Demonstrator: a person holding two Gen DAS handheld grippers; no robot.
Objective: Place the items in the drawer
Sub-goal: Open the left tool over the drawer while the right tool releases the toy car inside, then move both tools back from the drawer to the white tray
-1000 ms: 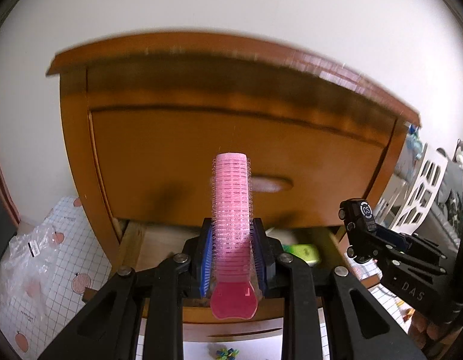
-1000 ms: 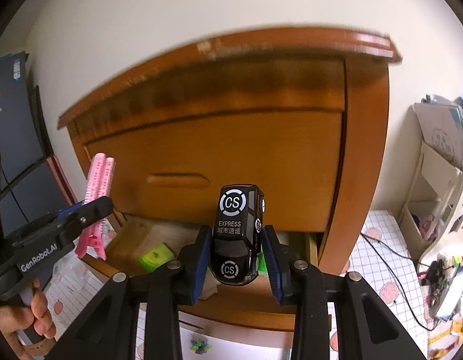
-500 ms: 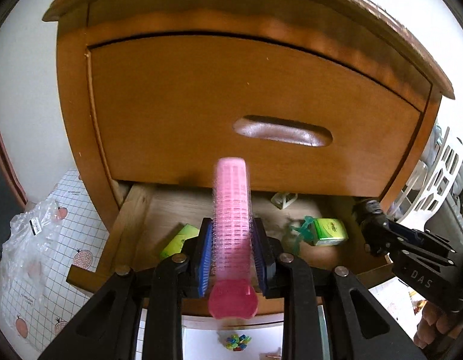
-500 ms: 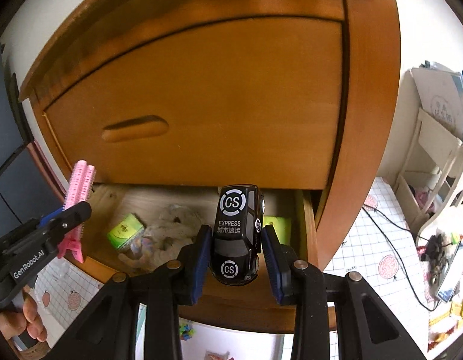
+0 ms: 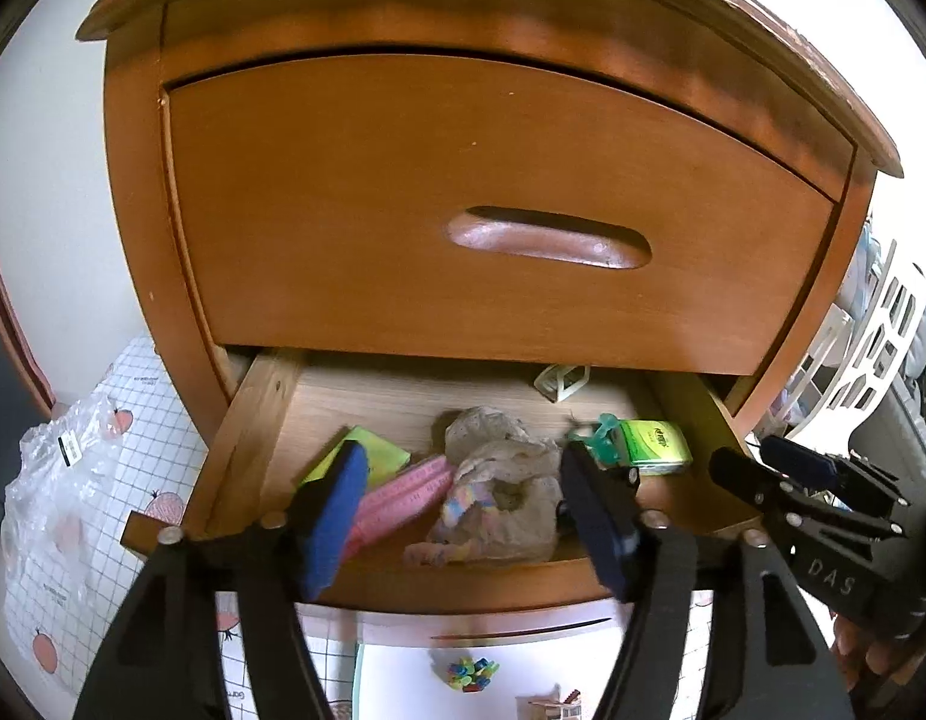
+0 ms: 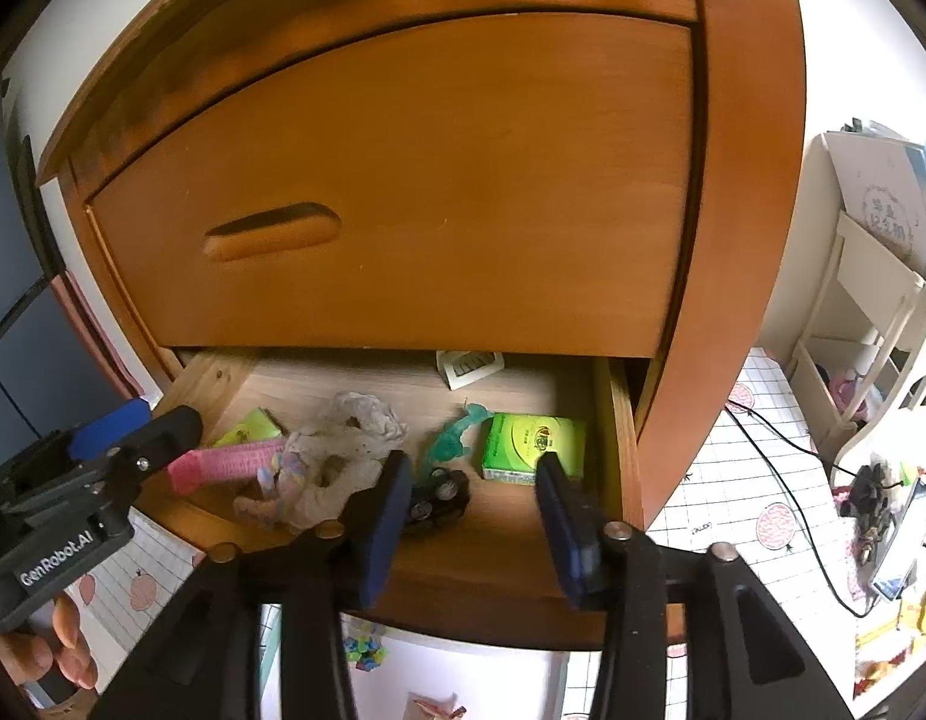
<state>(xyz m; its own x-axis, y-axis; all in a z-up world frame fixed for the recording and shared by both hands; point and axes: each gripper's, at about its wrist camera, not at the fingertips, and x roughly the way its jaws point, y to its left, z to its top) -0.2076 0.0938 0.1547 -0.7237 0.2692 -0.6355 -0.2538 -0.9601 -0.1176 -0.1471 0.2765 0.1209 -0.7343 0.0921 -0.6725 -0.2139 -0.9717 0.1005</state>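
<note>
"DAS" in white caps on black body of right claw, seen at right edge of left wrist view. "GenRobot.AI" in white on black body of left claw, lower left of right wrist view. Round print w/ Chinese chars on white sheet in rack at right – too small to read. Green box in drawer: logo + chars on top, illegible. Barcode sticker on plastic bag: unreadable.
</note>
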